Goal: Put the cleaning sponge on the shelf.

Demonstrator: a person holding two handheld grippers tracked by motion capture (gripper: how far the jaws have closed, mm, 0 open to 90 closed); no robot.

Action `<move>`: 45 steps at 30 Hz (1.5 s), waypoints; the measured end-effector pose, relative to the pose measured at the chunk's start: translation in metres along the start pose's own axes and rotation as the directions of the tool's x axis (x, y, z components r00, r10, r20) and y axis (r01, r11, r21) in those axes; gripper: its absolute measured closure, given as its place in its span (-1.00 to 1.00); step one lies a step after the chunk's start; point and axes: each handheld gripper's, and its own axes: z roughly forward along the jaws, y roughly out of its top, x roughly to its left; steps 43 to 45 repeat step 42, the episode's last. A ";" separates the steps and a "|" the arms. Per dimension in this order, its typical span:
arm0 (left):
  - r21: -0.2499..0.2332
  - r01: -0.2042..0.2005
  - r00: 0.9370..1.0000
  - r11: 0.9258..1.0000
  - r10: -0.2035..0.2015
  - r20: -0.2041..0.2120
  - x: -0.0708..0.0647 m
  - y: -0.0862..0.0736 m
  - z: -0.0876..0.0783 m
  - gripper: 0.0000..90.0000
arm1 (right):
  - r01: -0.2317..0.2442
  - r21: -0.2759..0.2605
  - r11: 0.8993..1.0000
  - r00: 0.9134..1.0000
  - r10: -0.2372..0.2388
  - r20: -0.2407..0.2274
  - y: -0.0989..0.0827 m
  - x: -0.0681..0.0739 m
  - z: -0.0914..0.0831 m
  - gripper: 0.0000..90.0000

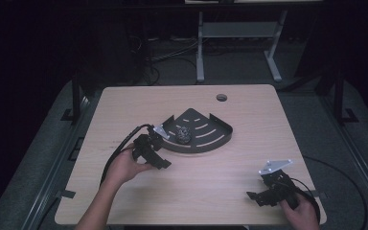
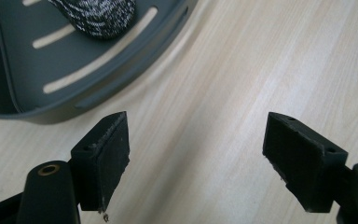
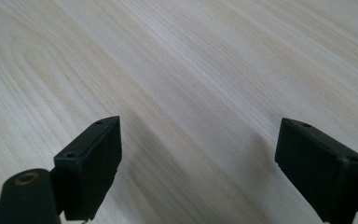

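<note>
Right hand-held gripper (image 1: 258, 195): nearest the camera, low on the counter, jaws wide apart with nothing between them; best left parked.
Counter (image 1: 249, 124): pale wood, bare around both hands.
Tray (image 1: 220, 136): dark slotted corner tray, mid-counter.
Left hand-held gripper (image 1: 162, 163): just beside the tray's rim, jaws wide and empty; probably should clear the rim before closing.
Speckled bundle (image 1: 183, 134): lies inside the tray; grip its middle.

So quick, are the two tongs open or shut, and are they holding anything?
Left tongs: open, holding nothing, beside the grey tray.
Right tongs: open, holding nothing, over the bare table.
</note>
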 end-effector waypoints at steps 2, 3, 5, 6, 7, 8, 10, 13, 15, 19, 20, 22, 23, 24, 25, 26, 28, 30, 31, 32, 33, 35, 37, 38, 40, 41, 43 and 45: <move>0.000 0.001 1.000 1.000 -0.001 -0.001 -0.002 -0.003 0.000 -0.51 | -0.002 0.000 1.000 1.000 0.002 -0.001 0.000 0.000 0.000 -0.68; 0.003 0.000 1.000 1.000 0.000 -0.002 -0.002 -0.004 0.000 -0.51 | -0.001 0.001 1.000 1.000 0.001 -0.001 0.000 0.000 0.000 -0.68; -0.002 0.001 1.000 1.000 -0.001 -0.005 -0.004 -0.006 0.000 -0.51 | -0.001 0.000 1.000 1.000 0.001 0.000 0.000 0.000 0.000 -0.68; -0.006 0.003 1.000 1.000 -0.003 -0.006 -0.004 -0.008 -0.001 -0.51 | -0.002 0.000 1.000 1.000 0.002 -0.001 0.000 0.000 0.000 -0.68; -0.009 0.011 1.000 1.000 -0.011 -0.002 -0.005 -0.010 -0.001 -0.51 | -0.002 -0.001 1.000 1.000 0.002 0.000 0.000 0.000 0.000 -0.68; -0.009 0.011 1.000 1.000 -0.011 -0.002 -0.005 -0.010 -0.001 -0.51 | -0.001 -0.001 1.000 1.000 0.001 0.001 0.000 0.000 0.000 -0.68; -0.006 0.011 1.000 1.000 -0.011 0.000 -0.006 -0.014 -0.001 -0.51 | 0.000 -0.003 1.000 1.000 0.000 0.002 0.000 0.000 0.000 -0.68; -0.007 0.015 1.000 1.000 -0.015 -0.002 -0.008 -0.019 -0.002 -0.51 | -0.002 -0.004 1.000 1.000 0.002 0.003 -0.001 -0.001 -0.001 -0.68; -0.004 0.014 1.000 1.000 -0.014 -0.002 -0.010 -0.021 -0.003 -0.51 | 0.000 -0.003 1.000 1.000 0.000 0.005 0.000 -0.001 -0.001 -0.68; -0.012 0.015 1.000 1.000 -0.015 -0.006 -0.013 -0.025 -0.004 -0.51 | -0.001 -0.004 1.000 1.000 0.001 0.002 0.000 0.000 -0.001 -0.68; -0.014 0.017 1.000 1.000 -0.017 -0.008 -0.014 -0.026 -0.004 -0.51 | 0.000 -0.004 1.000 1.000 0.000 0.002 0.000 0.000 -0.001 -0.68; -0.011 0.017 1.000 1.000 -0.017 -0.009 -0.016 -0.029 -0.004 -0.51 | 0.001 -0.004 1.000 1.000 -0.001 0.003 0.000 0.000 -0.001 -0.68; -0.010 0.019 1.000 1.000 -0.019 -0.008 -0.017 -0.031 -0.004 -0.51 | -0.001 -0.004 1.000 1.000 0.001 0.003 0.000 0.000 -0.001 -0.68; -0.009 0.019 1.000 1.000 -0.019 -0.008 -0.018 -0.032 -0.004 -0.51 | -0.001 -0.004 1.000 1.000 0.001 0.002 0.000 0.000 -0.001 -0.68; -0.006 0.017 1.000 1.000 -0.017 -0.009 -0.018 -0.033 -0.004 -0.51 | -0.001 -0.004 1.000 1.000 0.001 0.003 0.000 0.000 -0.001 -0.68; -0.008 0.021 1.000 1.000 -0.021 -0.007 -0.019 -0.035 -0.005 -0.51 | 0.000 -0.004 1.000 1.000 0.000 0.004 0.000 0.000 -0.001 -0.68; -0.005 0.019 1.000 1.000 -0.019 -0.009 -0.021 -0.037 -0.005 -0.51 | 0.000 -0.005 1.000 1.000 0.000 0.004 0.000 0.001 -0.001 -0.68; -0.008 0.021 1.000 1.000 -0.021 -0.009 -0.023 -0.040 -0.006 -0.51 | 0.003 -0.005 1.000 1.000 -0.003 0.006 0.000 0.001 -0.002 -0.68; -0.009 0.023 1.000 1.000 -0.024 -0.011 -0.023 -0.041 -0.007 -0.51 | 0.004 -0.005 1.000 1.000 -0.004 0.008 0.000 0.001 -0.002 -0.68; -0.011 0.022 1.000 1.000 -0.022 -0.010 -0.024 -0.042 -0.007 -0.51 | 0.005 -0.005 1.000 1.000 -0.005 0.009 0.000 0.001 -0.002 -0.68; -0.013 0.026 1.000 1.000 -0.027 -0.011 -0.025 -0.043 -0.008 -0.51 | 0.005 -0.005 1.000 1.000 -0.005 0.009 0.001 0.001 -0.002 -0.68; -0.016 0.028 1.000 0.999 -0.029 -0.012 -0.026 -0.046 -0.008 -0.51 | 0.004 -0.005 1.000 1.000 -0.004 0.007 0.000 0.001 -0.002 -0.68; -0.015 0.030 0.999 0.999 -0.031 -0.011 -0.028 -0.049 -0.009 -0.51 | 0.004 -0.008 1.000 1.000 -0.004 0.006 0.000 0.001 -0.002 -0.68; -0.014 0.032 0.999 0.999 -0.033 -0.010 -0.028 -0.050 -0.009 -0.51 | 0.001 -0.007 1.000 1.000 -0.001 0.007 0.000 0.001 -0.002 -0.68; -0.017 0.036 0.999 0.999 -0.036 -0.010 -0.030 -0.053 -0.009 -0.51 | -0.004 -0.007 1.000 1.000 0.004 0.007 0.000 0.000 -0.003 -0.68; -0.018 0.037 0.999 0.999 -0.038 -0.008 -0.031 -0.054 -0.009 -0.51 | -0.005 -0.007 1.000 1.000 0.005 0.008 0.000 0.000 -0.003 -0.68; -0.017 0.035 0.999 0.999 -0.035 -0.008 -0.032 -0.055 -0.009 -0.51 | -0.004 -0.006 1.000 1.000 0.004 0.008 0.000 0.000 -0.003 -0.68; -0.017 0.035 0.999 0.999 -0.035 -0.008 -0.032 -0.055 -0.009 -0.51 | -0.004 -0.006 1.000 1.000 0.004 0.008 0.000 0.000 -0.003 -0.68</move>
